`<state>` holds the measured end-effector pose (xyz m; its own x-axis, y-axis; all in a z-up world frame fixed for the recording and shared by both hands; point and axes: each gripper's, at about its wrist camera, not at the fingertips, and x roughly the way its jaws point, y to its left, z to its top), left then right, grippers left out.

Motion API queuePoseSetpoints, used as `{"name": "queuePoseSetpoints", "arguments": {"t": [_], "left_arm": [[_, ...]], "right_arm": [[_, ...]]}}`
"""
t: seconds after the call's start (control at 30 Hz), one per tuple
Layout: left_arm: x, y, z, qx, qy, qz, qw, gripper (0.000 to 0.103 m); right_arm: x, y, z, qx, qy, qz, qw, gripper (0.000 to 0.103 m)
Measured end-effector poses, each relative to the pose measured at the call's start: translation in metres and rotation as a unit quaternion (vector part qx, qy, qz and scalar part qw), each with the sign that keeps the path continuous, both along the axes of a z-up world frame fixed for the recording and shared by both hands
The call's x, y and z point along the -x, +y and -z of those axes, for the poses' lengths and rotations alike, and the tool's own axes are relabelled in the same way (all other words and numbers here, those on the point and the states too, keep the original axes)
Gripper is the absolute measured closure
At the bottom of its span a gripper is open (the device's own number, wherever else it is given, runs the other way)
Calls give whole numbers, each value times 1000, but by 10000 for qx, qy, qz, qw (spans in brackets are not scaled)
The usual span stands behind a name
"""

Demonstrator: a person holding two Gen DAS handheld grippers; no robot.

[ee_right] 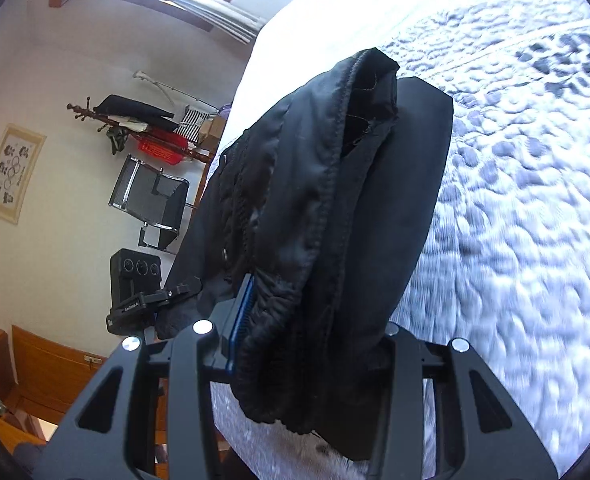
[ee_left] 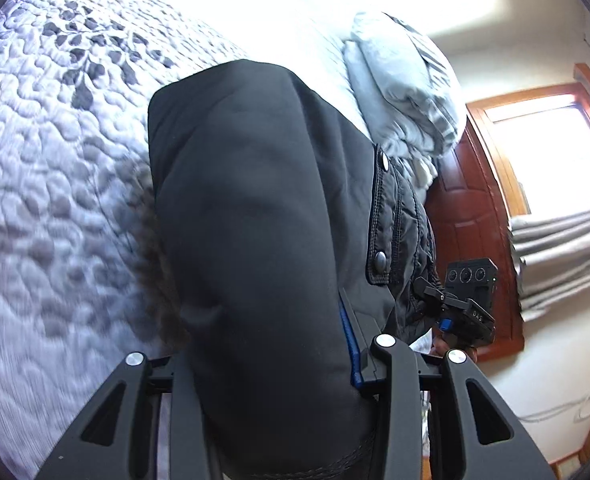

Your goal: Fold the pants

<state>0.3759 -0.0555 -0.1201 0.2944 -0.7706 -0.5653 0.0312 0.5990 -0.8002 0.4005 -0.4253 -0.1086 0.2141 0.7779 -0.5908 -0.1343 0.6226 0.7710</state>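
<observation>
Above the quilted bedspread, the left gripper is clenched on the black pants, and the right gripper pinches their gathered waistband; the garment hangs lifted between them, over the bed. The fabric looks soft, padded and fairly bulky, so the hemmed edges seem the surest hold. The left view alone shows snap buttons and a pillow; the right shows a chair

Home bedroom, quilted bed, pillow, curtained window
</observation>
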Motion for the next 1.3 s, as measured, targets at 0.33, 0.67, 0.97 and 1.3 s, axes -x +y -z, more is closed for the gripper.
{"name": "queuePoseSetpoints", "arguments": {"t": [0.33,0.67,0.97,1.3], "left_arm": [[-11,15,43,25,130,-60,9999,58],[15,28,70,-310,340,-337,9984,24],[54,46,45,-1263,158,-613,9900,4],[110,22,5,-2483,-104,-526,9672,4]], "right_arm": [[-35,-4,55,-99,412,-32,9991,60],[-9,-28,79,-94,462,398,9981,25],[47,-67,70,104,402,799,9959,15],[138,-58,25,1636,-34,1107,9803,10]]}}
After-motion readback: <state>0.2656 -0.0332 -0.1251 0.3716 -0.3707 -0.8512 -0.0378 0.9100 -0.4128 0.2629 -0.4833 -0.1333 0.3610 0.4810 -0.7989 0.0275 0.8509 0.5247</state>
